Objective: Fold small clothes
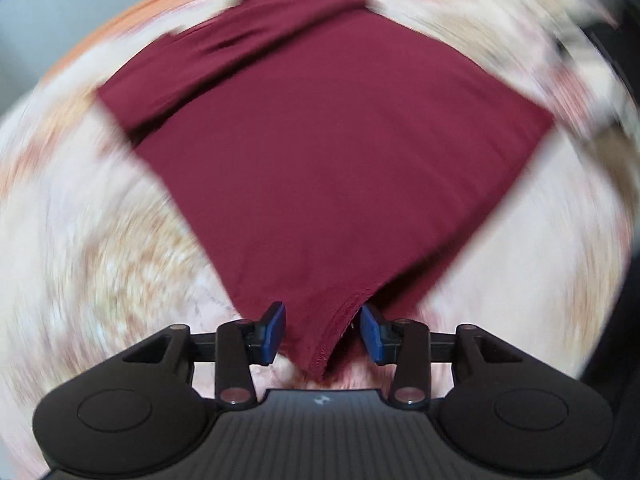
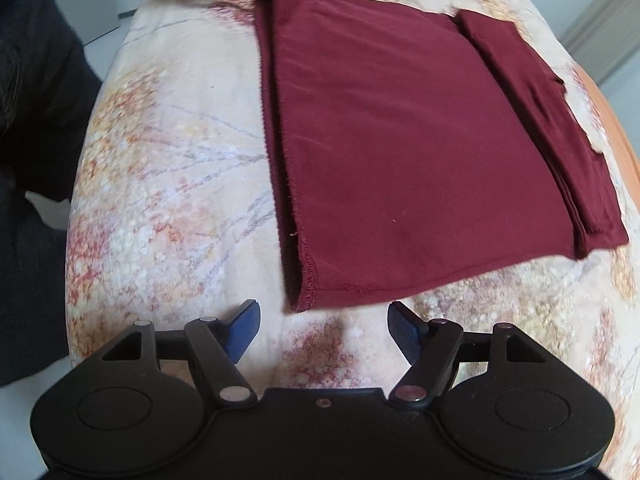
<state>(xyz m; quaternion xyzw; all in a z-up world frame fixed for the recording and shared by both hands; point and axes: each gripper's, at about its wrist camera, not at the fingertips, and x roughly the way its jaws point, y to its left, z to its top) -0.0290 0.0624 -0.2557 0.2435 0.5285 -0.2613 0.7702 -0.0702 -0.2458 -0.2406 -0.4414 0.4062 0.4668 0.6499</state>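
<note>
A dark red garment [image 1: 320, 140] lies folded flat in a rough square on a floral blanket. One of its corners hangs between the blue pads of my left gripper [image 1: 323, 320]. The pads stand apart and do not press on the cloth. This view is smeared by motion. In the right wrist view the same garment [image 2: 400, 140] lies flat, with a narrower folded strip [image 2: 540, 120] along its right side. My right gripper [image 2: 324, 312] is open just short of the garment's near hemmed corner [image 2: 306, 300], with nothing between its fingers.
The cream blanket with orange and red flowers [image 2: 160, 180] covers a rounded surface. An orange edge [image 2: 624, 136] shows at the right. A person's dark clothing [image 2: 32, 120] fills the left side, and pale floor [image 2: 100, 28] lies behind it.
</note>
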